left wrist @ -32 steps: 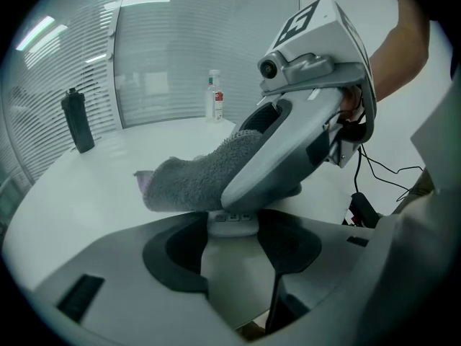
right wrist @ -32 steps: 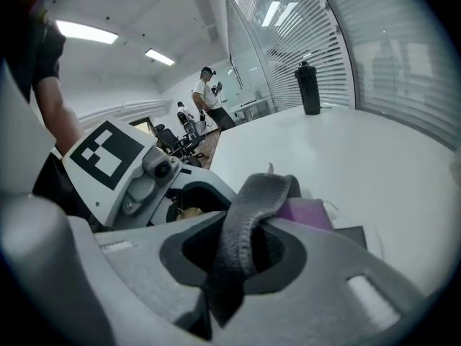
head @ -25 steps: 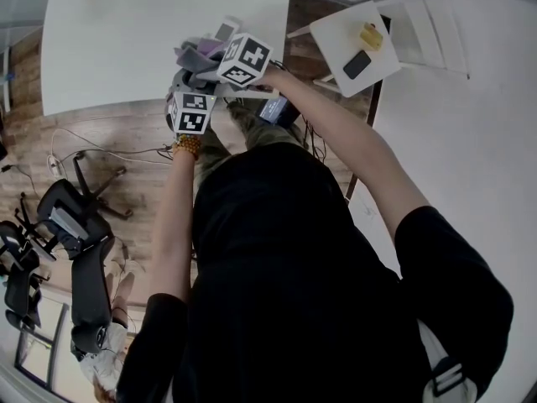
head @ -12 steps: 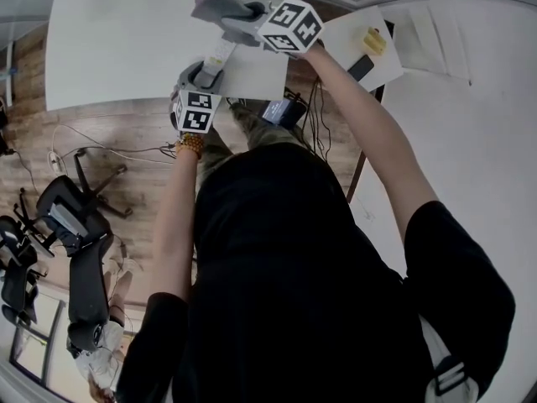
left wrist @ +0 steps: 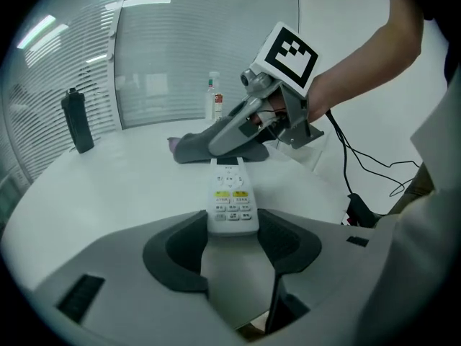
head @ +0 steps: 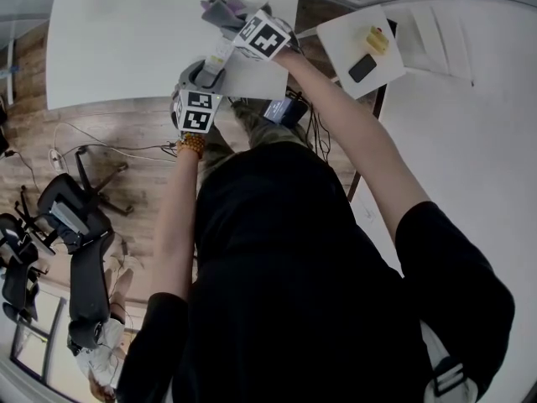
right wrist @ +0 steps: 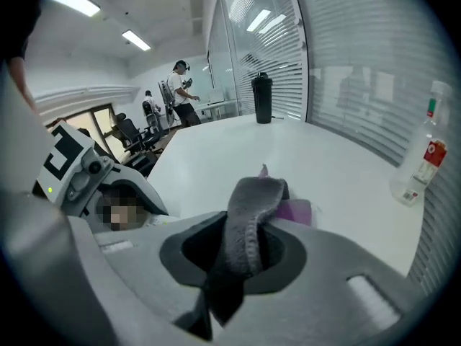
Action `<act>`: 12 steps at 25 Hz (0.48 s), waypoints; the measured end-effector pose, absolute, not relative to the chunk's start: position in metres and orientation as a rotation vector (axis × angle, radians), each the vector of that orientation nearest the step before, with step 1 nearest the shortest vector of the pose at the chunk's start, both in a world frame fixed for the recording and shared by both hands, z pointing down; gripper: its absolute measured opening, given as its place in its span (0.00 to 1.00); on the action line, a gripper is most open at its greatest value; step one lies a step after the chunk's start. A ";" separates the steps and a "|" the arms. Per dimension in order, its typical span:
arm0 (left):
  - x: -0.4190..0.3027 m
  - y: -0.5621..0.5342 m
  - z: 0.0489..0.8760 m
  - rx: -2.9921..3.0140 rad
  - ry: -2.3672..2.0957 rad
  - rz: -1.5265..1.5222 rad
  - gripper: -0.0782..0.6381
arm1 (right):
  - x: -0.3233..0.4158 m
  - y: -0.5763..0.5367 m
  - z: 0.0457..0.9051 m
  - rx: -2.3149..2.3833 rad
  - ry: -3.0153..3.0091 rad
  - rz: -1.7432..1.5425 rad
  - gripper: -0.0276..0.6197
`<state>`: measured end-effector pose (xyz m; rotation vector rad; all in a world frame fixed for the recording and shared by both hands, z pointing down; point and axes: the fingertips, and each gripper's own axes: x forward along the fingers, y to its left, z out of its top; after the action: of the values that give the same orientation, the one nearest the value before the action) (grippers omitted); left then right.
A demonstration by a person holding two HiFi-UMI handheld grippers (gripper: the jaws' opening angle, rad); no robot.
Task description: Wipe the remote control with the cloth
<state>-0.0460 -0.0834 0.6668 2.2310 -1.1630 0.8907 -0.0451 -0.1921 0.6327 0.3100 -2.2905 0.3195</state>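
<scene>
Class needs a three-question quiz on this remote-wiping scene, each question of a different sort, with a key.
1. True or false: the left gripper is shut on the remote.
2. Fill in: the right gripper is shut on a grey ___.
3. The bottle standing at the far left in the left gripper view is: A black, B red, C green.
Key: 1 true; 2 cloth; 3 A.
</scene>
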 end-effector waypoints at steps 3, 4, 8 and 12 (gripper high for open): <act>-0.048 -0.084 0.666 2.228 -1.167 0.873 0.43 | -0.058 -0.171 0.635 0.237 -2.292 0.401 0.14; -0.048 -0.084 0.666 2.225 -1.167 0.875 0.43 | -0.063 -0.162 0.633 0.206 -2.296 0.409 0.14; -0.048 -0.083 0.668 2.220 -1.166 0.899 0.43 | -0.072 -0.138 0.628 0.163 -2.315 0.419 0.13; -0.048 -0.083 0.668 2.226 -1.170 0.912 0.43 | -0.075 -0.117 0.627 0.076 -2.304 0.439 0.13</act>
<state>-0.0479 -0.0826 0.6679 2.2257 -1.1704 0.9122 -0.0752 -0.1175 0.6268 0.0756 -2.3035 0.4389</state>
